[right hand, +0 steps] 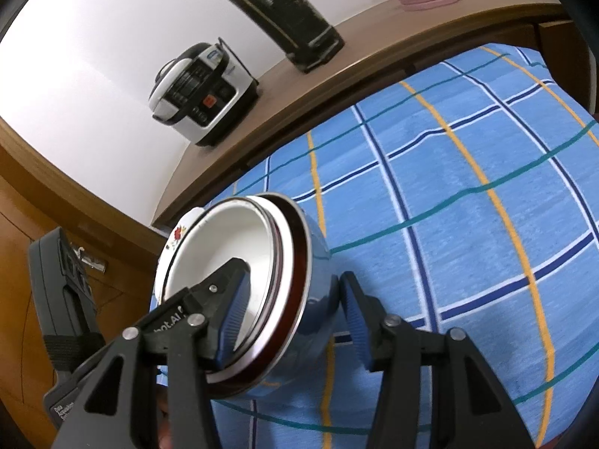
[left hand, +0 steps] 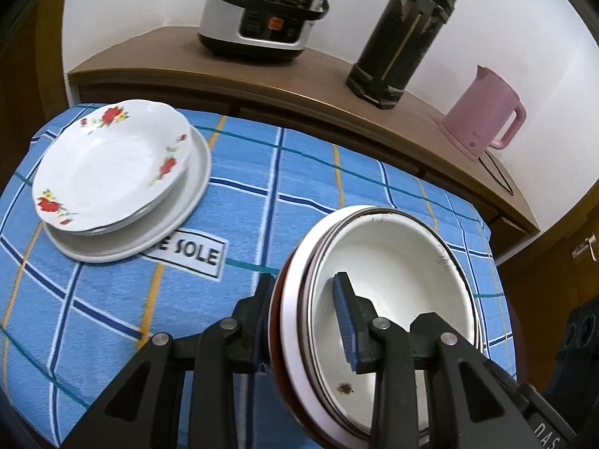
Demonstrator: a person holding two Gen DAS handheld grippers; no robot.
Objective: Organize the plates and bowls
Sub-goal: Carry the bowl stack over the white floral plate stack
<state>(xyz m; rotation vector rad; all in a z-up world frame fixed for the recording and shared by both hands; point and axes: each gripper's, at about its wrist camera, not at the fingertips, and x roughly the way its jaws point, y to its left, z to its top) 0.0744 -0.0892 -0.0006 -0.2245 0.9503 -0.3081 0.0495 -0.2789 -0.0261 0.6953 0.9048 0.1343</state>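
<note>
Nested bowls [left hand: 393, 262]: rim clamped between left gripper [left hand: 305, 321] fingers and right gripper [right hand: 290, 314] fingers, one finger inside each. Three plates [left hand: 112, 164] stacked apart on the surface [left hand: 299, 187].

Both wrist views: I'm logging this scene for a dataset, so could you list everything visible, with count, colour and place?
stack of bowls: several nested (exact count unclear), white with dark rims, shiny outer one, held tilted over the cloth by both grippers
flowered plate: one on top, white with red flowers, far left on the cloth
plain plate: one, white, beneath it
tablecloth: one, blue checked
rice cooker: one, silver and black, on the wooden shelf
flask: one, black, on the shelf
kettle: one, pink, on the shelf
left hand-held gripper: black, blue pads, clamped on the stack's rim
right hand-held gripper: same, clamped on the opposite side
</note>
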